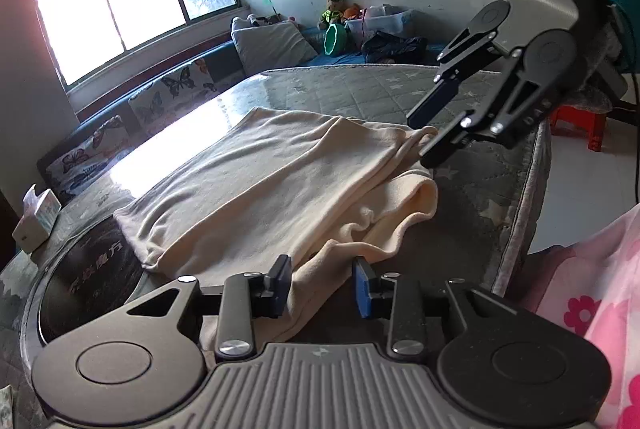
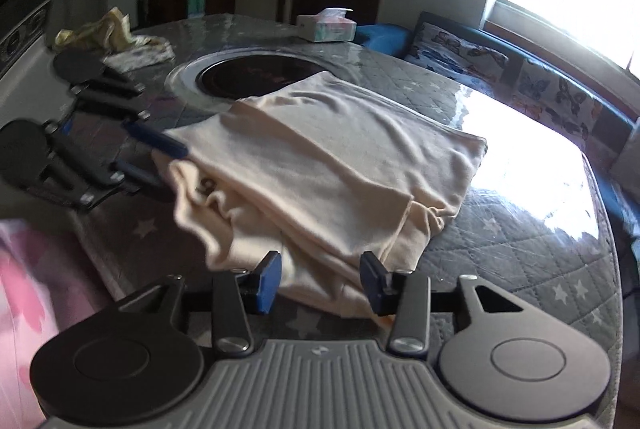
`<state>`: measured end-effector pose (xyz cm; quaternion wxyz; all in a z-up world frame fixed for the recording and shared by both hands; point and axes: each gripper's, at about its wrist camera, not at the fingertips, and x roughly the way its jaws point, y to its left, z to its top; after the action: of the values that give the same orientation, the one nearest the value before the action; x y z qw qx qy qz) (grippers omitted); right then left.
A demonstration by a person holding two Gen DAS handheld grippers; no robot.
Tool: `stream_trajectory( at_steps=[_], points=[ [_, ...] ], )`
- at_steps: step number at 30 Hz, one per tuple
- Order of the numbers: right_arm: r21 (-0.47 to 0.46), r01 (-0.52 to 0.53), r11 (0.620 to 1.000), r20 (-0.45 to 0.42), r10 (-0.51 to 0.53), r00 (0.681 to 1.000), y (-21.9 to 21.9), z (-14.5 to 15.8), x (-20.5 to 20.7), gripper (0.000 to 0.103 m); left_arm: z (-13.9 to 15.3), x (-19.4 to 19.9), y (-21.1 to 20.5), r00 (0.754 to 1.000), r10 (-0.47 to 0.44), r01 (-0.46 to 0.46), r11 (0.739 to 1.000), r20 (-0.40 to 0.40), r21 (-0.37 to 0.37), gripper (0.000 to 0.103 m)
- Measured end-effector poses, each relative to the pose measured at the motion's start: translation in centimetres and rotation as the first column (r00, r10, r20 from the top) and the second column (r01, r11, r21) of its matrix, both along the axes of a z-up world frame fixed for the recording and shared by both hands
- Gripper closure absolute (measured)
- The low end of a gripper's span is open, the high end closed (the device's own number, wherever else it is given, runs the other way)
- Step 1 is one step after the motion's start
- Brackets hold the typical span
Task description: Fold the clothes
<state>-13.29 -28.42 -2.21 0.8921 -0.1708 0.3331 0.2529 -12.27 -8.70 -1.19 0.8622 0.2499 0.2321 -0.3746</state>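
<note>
A cream garment (image 1: 272, 181) lies partly folded on the quilted grey table (image 1: 360, 89), with loose layers bunched at its near edge. My left gripper (image 1: 322, 285) is open, its blue pads astride the garment's near corner. My right gripper (image 2: 320, 279) is open at the garment's (image 2: 320, 165) other near corner, cloth lying between its pads. In the left wrist view the right gripper (image 1: 420, 137) has its fingers at the garment's far right edge. In the right wrist view the left gripper (image 2: 160, 161) is at the garment's left edge.
A round black hotplate (image 2: 256, 77) is set in the table (image 2: 520, 249) beyond the garment. A tissue box (image 2: 328, 25) and a yellow cloth pile (image 2: 108, 37) lie at the far end. A cushioned bench (image 1: 160, 101) runs under the window. A red stool (image 1: 580, 121) stands on the floor.
</note>
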Motion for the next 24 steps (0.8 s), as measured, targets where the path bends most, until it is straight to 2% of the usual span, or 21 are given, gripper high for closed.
stream_trajectory(
  at_steps=[2, 5, 7, 13, 17, 20, 21, 23, 24],
  points=[
    [-0.023, -0.024, 0.999, 0.007, 0.024, 1.000, 0.1, -0.2, -0.5, 0.057, -0.1, 0.1, 0.0, 1.000, -0.006, 0.006, 1.000, 0.004, -0.015, 0.082],
    [-0.061, -0.070, 0.996, 0.018, 0.071, 0.997, 0.3, -0.4, -1.1, 0.051, 0.2, 0.6, 0.2, 1.000, 0.011, -0.011, 0.999, 0.002, -0.045, 0.093],
    [-0.080, -0.104, 0.991, 0.031, 0.107, 0.994, 0.5, -0.5, -1.4, 0.043, 0.7, 1.3, 0.6, 0.999, 0.033, -0.035, 0.996, -0.024, -0.082, 0.094],
    [-0.126, -0.170, 0.977, 0.088, 0.182, 0.979, 1.6, -0.9, -1.4, 0.037, 2.5, 4.7, 1.5, 0.988, 0.093, -0.115, 0.974, -0.120, -0.195, 0.095],
    [-0.141, -0.193, 0.971, 0.112, 0.209, 0.971, 2.4, -1.5, -0.3, 0.037, 3.0, 6.8, 1.7, 0.980, 0.105, -0.142, 0.963, -0.168, -0.231, 0.095],
    [-0.133, -0.196, 0.972, 0.106, 0.210, 0.972, 2.6, -1.9, 0.9, 0.044, 2.9, 8.0, 1.8, 0.975, 0.110, -0.156, 0.959, -0.194, -0.235, 0.095],
    [-0.121, -0.197, 0.973, 0.097, 0.209, 0.973, 2.7, -2.0, 1.4, 0.050, 2.8, 8.4, 1.8, 0.973, 0.113, -0.160, 0.959, -0.203, -0.235, 0.095],
    [-0.090, -0.180, 0.980, 0.073, 0.186, 0.980, 2.5, -1.9, 2.4, 0.056, 2.6, 9.0, 1.9, 0.969, 0.110, -0.164, 0.957, -0.221, -0.239, 0.095],
    [-0.077, -0.169, 0.983, 0.055, 0.173, 0.983, 2.4, -1.9, 3.0, 0.067, 2.5, 9.2, 1.9, 0.967, 0.113, -0.169, 0.956, -0.228, -0.240, 0.095]
  ],
)
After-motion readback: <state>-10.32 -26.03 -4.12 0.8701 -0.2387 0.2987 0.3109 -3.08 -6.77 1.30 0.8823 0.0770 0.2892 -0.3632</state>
